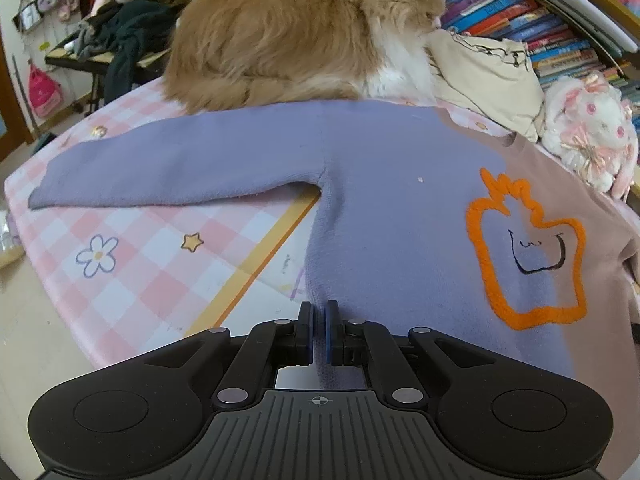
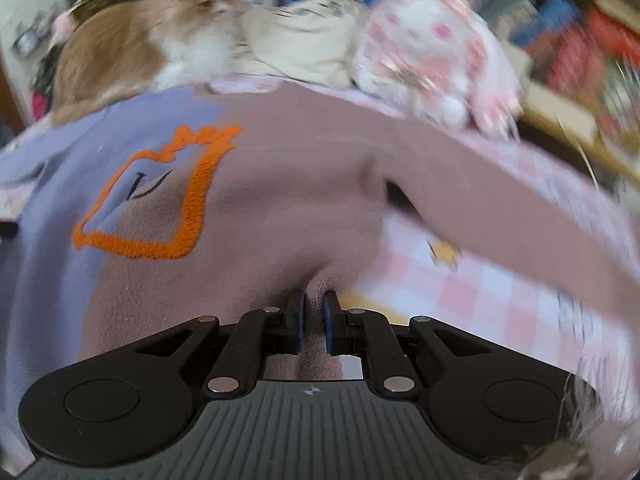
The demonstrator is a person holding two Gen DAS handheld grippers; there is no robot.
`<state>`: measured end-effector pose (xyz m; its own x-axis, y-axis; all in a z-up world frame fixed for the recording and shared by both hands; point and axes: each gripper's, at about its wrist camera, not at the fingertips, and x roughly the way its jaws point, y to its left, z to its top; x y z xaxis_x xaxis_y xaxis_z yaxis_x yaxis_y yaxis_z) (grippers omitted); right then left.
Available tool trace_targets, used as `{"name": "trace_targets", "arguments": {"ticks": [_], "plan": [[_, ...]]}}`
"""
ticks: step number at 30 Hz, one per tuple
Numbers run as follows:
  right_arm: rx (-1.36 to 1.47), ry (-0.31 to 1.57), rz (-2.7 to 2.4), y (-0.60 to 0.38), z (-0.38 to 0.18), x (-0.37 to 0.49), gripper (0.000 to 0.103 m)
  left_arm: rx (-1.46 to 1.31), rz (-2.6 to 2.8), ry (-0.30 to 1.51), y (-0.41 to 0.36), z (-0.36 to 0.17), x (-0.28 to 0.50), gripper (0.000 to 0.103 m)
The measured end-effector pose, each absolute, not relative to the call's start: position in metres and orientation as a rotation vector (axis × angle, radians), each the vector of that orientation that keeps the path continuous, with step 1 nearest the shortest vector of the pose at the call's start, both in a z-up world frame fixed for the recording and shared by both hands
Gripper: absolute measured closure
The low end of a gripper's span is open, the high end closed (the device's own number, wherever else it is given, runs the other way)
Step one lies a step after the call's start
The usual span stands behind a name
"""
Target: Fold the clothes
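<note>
- Your left gripper point(image 1: 319, 330) had its fingers point(image 1: 305, 330) clamped on the hem of the sweater point(image 1: 384, 200), at 6 o'clock in the left view.
- Your right gripper point(image 2: 314, 326) had its fingers point(image 2: 296, 326) pinched on a bunched fold of the hem on the brown half, also at 6 o'clock.
- The sweater lay spread flat on the worktop point(image 1: 132, 264), over a pink checked cloth point(image 1: 160, 224); it was lilac on one half and brown on the other.
- An orange outline motif point(image 1: 528, 248) sat across the colour join, at 3 o'clock in the left view and 9 o'clock in the right.
- The lilac sleeve point(image 1: 160, 164) reached out to 9 o'clock; the brown sleeve point(image 2: 520, 208) ran toward 3 o'clock in the right view.
- A cat point(image 1: 288, 36) sat at 12 o'clock, touching the sweater's far edge.
- A cream bag point(image 1: 488, 76) and a plush rabbit point(image 1: 588, 128) lay at 2 o'clock.
- The right view was blurred.
</note>
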<state>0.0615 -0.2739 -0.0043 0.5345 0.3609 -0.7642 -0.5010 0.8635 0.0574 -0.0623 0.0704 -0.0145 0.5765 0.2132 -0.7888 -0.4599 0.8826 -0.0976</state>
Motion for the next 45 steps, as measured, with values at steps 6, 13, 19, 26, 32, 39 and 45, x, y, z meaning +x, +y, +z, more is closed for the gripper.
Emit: {"name": "trace_targets", "arguments": {"ticks": [6,13,19,26,32,39,45], "plan": [[0.033,0.959,0.472,-0.318,-0.002,0.043,0.086,-0.326,0.375,0.881,0.079,-0.014,-0.066,0.095],[0.015,0.957,0.490,-0.317,0.000,0.026,0.081,-0.424,0.345,0.871,0.075,-0.015,-0.082,0.091],[-0.054,0.933,0.511,-0.308,-0.002,0.024,0.090,-0.381,0.375,0.858,0.069,-0.016,-0.080,0.098],[-0.068,0.905,0.500,-0.309,-0.005,0.022,0.090,-0.325,0.404,0.861,0.072,-0.012,-0.078,0.098],[-0.073,0.895,0.474,-0.316,-0.005,0.023,0.089,-0.286,0.371,0.887,0.060,-0.015,-0.085,0.093],[-0.104,0.887,0.466,-0.312,-0.004,0.020,0.083,-0.316,0.415,0.881,0.061,-0.011,-0.085,0.088],[-0.098,0.880,0.451,-0.315,-0.002,0.011,0.054,-0.267,0.435,0.828,0.039,-0.002,-0.095,0.051]]}}
